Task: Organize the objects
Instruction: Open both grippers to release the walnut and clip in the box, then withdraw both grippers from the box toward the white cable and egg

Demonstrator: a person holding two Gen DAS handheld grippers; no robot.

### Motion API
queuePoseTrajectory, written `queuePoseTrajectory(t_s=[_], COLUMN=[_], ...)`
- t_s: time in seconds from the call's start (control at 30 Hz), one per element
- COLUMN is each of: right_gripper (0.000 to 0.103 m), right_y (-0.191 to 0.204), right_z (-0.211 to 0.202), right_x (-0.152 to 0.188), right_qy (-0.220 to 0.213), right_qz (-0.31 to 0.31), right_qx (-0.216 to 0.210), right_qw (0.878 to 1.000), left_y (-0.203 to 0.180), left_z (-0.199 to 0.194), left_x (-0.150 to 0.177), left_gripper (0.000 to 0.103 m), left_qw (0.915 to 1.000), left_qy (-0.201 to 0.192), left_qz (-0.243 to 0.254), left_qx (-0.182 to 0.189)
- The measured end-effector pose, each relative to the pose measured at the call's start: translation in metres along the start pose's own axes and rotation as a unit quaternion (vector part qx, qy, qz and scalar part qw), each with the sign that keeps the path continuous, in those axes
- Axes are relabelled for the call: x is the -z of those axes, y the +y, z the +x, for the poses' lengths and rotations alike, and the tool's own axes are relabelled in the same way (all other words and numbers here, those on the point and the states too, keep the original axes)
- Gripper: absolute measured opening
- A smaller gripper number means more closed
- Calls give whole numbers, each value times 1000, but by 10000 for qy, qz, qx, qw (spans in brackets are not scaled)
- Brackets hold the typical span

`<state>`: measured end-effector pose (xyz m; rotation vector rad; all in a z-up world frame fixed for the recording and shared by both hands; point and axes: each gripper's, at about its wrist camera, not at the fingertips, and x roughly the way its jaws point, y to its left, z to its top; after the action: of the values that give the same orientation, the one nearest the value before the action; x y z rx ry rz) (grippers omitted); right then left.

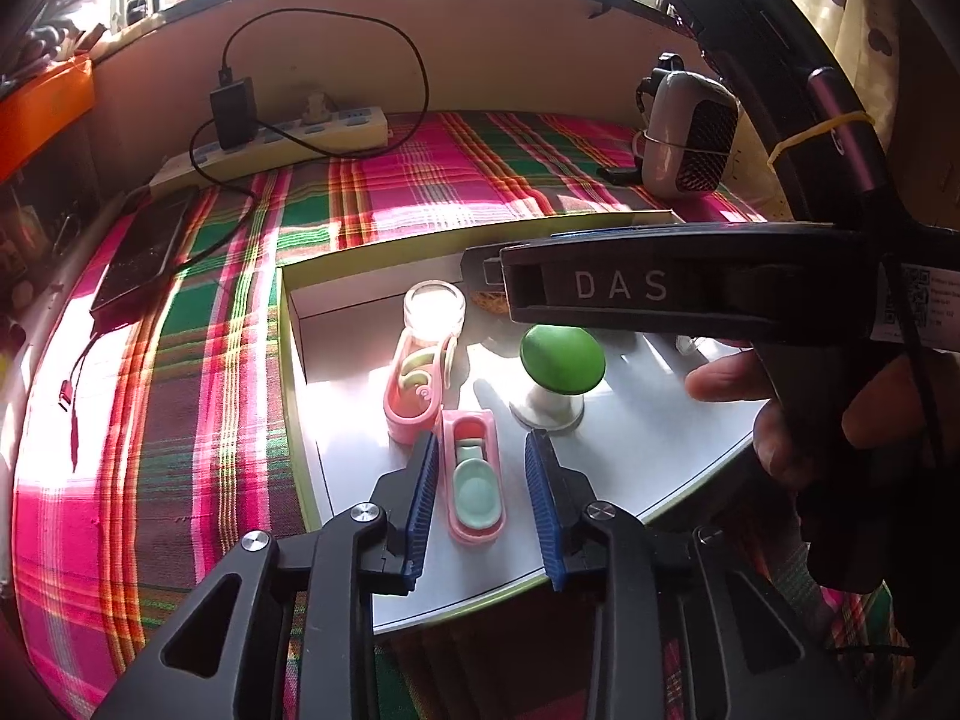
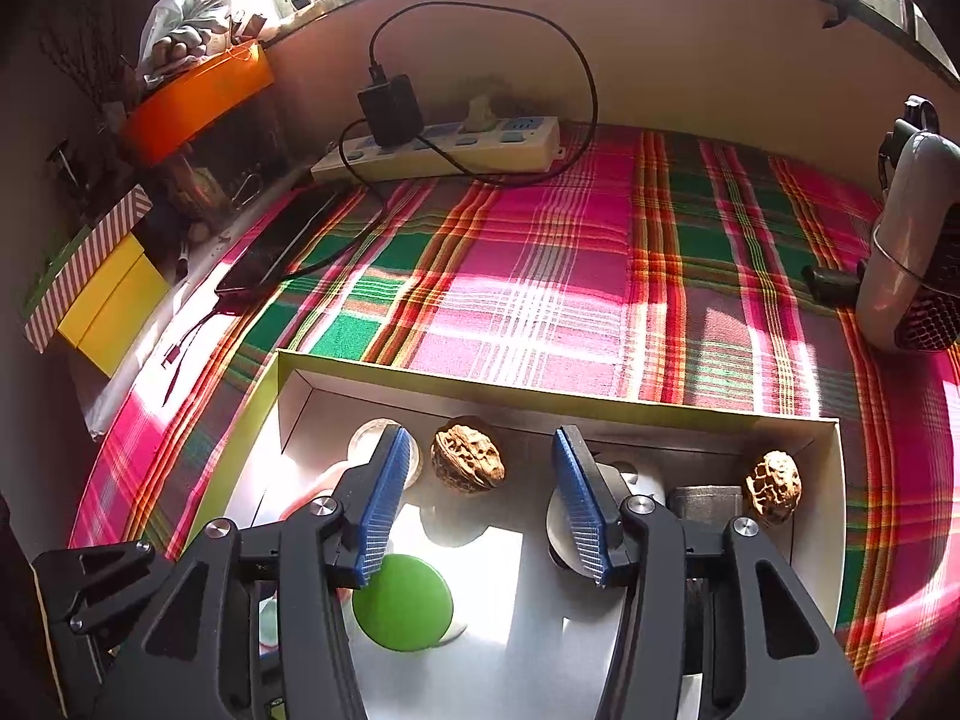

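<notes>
Blue ribbed pads line both claws, and both stand parted with nothing gripped. No earlier view is at hand, so only the present stance is told.

The left claw [image 1: 480, 495] hangs over a shallow white box [image 1: 288, 324] on a plaid cloth [image 1: 180, 390]. Between its fingers, touching neither pad, lies a pink case [image 1: 474, 474] holding a pale green insert. Just ahead and to the claw's left lies a second pink case [image 1: 417, 387], tilted on its side, and beyond that stands a clear jar [image 1: 435, 303]. Ahead and to the claw's right stands a green knob [image 1: 562, 358] on a white base. Further right, a hand [image 1: 780, 408] holds the other tool, whose black body crosses the view.

The right claw [image 2: 480, 501] is moderately wide over the same box [image 2: 837, 480]. The green knob [image 2: 403, 603] sits below its left finger, close to it; whether they touch I cannot tell. Ahead, between the fingers and nearer the left one, lies a walnut [image 2: 469, 457] against the far wall. A second walnut [image 2: 774, 486] lies in the far right corner, beside a grey metal piece [image 2: 705, 501]. The jar [image 2: 369, 435] is half hidden behind the left finger. A round pale object behind the right finger is too hidden to name.

Far ahead of both claws, on the cloth by the wall, lies a power strip [image 2: 444, 150]. A grey device [image 2: 912, 288] stands far right.
</notes>
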<state>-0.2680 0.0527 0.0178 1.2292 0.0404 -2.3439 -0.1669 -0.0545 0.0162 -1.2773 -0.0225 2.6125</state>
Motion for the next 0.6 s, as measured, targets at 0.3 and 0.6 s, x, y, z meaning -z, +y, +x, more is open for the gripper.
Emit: queuePoseTrajectory(t_s=[0.3,0.6], right_gripper=[51,51], right_y=[1,4], right_z=[-19,-51], right_x=[4,17], right_qy=[-222,-510], right_qz=[85,11], right_qx=[-37,127], right_qw=[9997,9986], left_y=[-4,-9], left_z=[-10,-27], left_x=[2,9], left_gripper=[29,29], left_qw=[10000,9998], left_qy=[-76,-199], left_qz=[24,75], left_qx=[-8,-67])
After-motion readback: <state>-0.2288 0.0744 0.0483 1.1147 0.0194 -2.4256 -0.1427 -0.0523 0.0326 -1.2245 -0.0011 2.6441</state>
